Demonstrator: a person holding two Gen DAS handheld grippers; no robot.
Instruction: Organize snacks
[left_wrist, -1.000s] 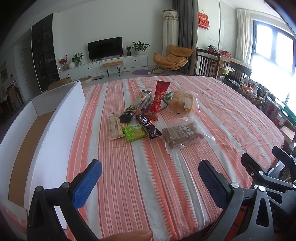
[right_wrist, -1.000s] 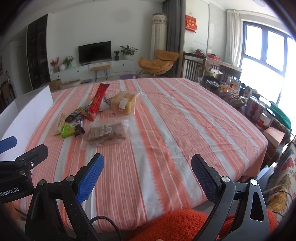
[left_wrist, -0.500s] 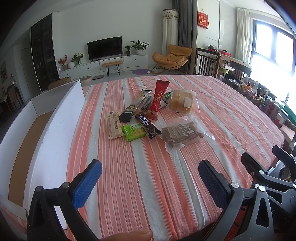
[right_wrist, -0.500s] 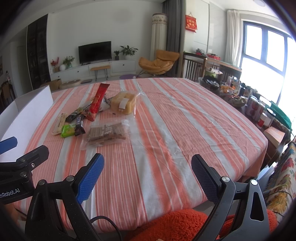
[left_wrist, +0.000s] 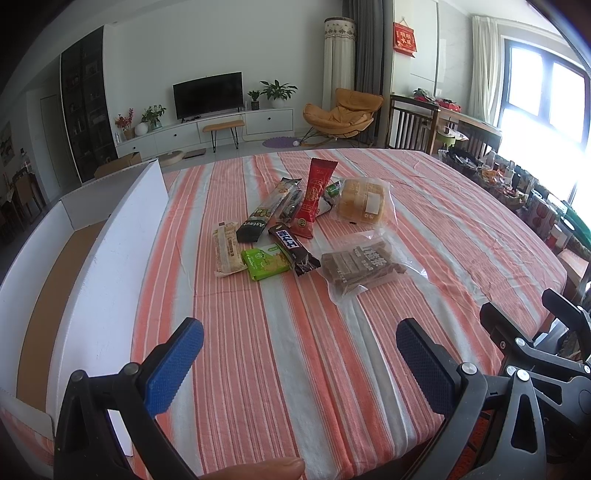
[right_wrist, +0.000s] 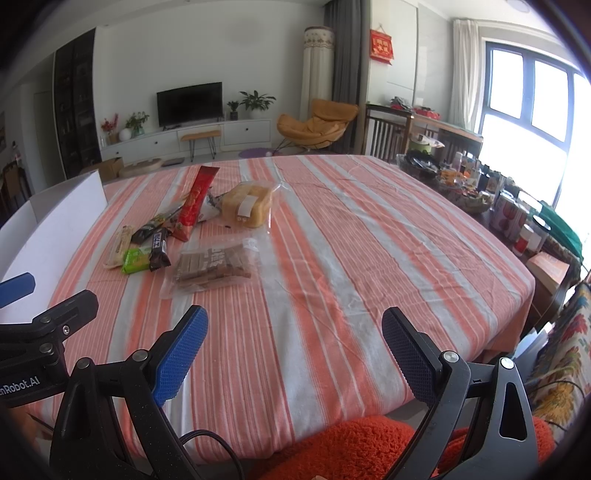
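Several snacks lie in a cluster mid-table: a clear bag of brown bars (left_wrist: 360, 266) (right_wrist: 212, 266), a bagged bread loaf (left_wrist: 364, 202) (right_wrist: 247, 203), a red stick pack (left_wrist: 314, 197) (right_wrist: 194, 201), a dark chocolate bar (left_wrist: 293, 249) (right_wrist: 159, 248), a green packet (left_wrist: 264, 263) (right_wrist: 136, 260), a beige biscuit pack (left_wrist: 227, 252) and a black Astavi pack (left_wrist: 267, 216). My left gripper (left_wrist: 299, 363) is open and empty, near the table's front edge. My right gripper (right_wrist: 295, 354) is open and empty, to its right.
A white cardboard box (left_wrist: 92, 258) (right_wrist: 55, 221) with a brown floor stands open along the table's left side. The striped tablecloth (left_wrist: 443, 221) covers the table. A cluttered side table (right_wrist: 480, 192) stands at the right. An orange fuzzy cushion (right_wrist: 354, 443) is below the front edge.
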